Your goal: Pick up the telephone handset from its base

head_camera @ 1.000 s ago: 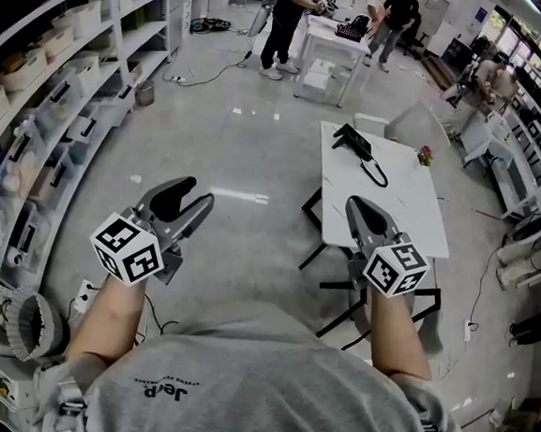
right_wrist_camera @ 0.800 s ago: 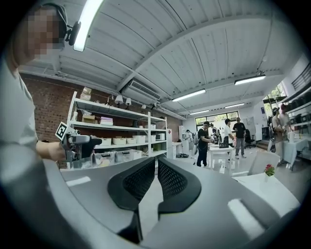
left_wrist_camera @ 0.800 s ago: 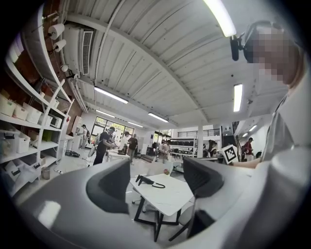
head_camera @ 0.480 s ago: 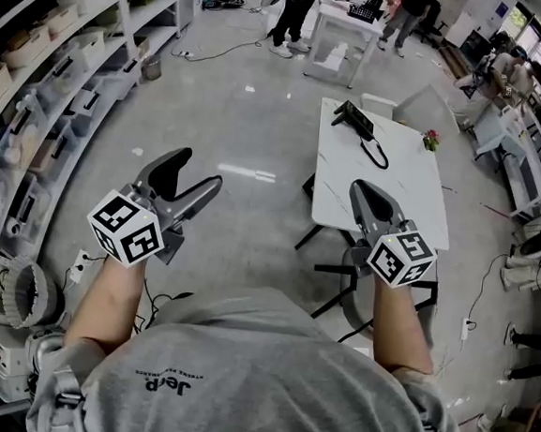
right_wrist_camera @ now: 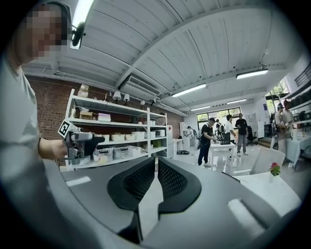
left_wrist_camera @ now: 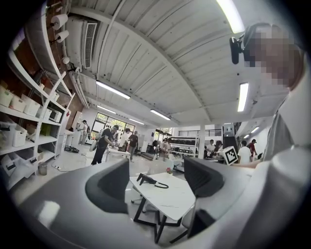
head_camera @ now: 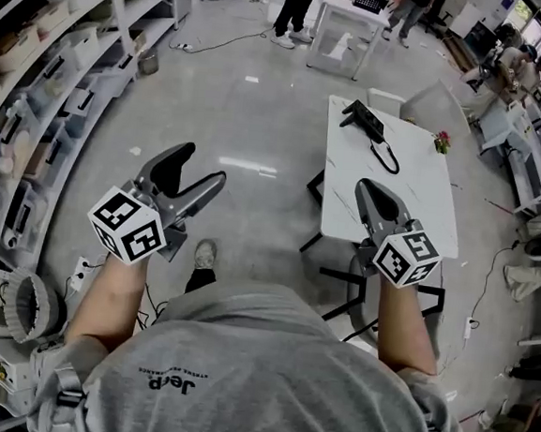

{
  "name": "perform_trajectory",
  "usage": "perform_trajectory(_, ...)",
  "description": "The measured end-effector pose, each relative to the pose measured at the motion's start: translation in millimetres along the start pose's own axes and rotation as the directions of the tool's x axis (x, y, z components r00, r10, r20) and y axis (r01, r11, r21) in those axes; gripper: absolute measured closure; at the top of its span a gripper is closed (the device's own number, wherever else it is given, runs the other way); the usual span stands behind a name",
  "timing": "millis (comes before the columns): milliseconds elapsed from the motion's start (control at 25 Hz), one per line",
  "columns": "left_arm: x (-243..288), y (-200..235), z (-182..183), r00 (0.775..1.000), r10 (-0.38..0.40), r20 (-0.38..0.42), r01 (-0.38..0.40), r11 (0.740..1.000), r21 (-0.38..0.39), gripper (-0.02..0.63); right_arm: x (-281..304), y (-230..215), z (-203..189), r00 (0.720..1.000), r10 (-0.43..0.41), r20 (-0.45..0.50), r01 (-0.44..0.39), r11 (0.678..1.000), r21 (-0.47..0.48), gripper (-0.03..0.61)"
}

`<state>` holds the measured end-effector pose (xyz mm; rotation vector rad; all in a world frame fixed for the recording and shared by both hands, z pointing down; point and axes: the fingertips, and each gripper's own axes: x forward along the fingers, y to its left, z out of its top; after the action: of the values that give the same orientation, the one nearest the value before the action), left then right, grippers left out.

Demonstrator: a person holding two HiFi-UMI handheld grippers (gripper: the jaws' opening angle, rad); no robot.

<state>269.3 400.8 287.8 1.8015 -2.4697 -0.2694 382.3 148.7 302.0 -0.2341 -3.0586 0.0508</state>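
The left gripper (head_camera: 201, 165) holds its jaws wide apart and empty, likely readied for grasping; the right gripper's (head_camera: 367, 187) jaws are together; the telephone handset (head_camera: 362, 121) lies unlifted at the tabletop's (head_camera: 398, 207) far end, well ahead

Ahead of the right gripper (head_camera: 367, 186), toward 12 o'clock, the near half of the white table (head_camera: 411, 223) is bare top, an open lane up to the telephone (head_camera: 363, 121) at the far left corner. The cord (head_camera: 386, 159) loops across that lane just on the near side of the set. A small flower pot (head_camera: 442, 141) stands at 1 o'clock by the far right edge. A white chair (head_camera: 431, 100) closes the table's far end. Before the left gripper (head_camera: 202, 164), its jaws spread wide, open floor (head_camera: 243, 104) runs from 11 to 12 o'clock, bounded at 2 o'clock by the table's left edge. Shelving (head_camera: 47, 78) lines 9 to 11 o'clock, well apart.
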Motion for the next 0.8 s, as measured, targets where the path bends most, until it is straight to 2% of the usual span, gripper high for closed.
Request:
perform_trajectory(240,55.6,109.5,14.1,0.996,-0.090,0.020,0.089,0.996,0.011,0.230,100.2,-29.8,14.7,0.996,-0.080,0.025,0.081,0.997,-0.021,0.574)
perform_trajectory(480,113.0,230.3,46.0,0.986,-0.166,-0.010,0.167,0.985,0.044,0.230,221.1,-44.2,33.7,0.992,-0.115,0.047,0.116,0.993,-0.030,0.574)
perform_trajectory(800,169.8,338.0,63.7,0.978,-0.205,-0.032,0.206,0.978,0.018,0.230,330.9,-77.0,52.0,0.986,-0.159,0.054,0.159,0.987,-0.014,0.574)
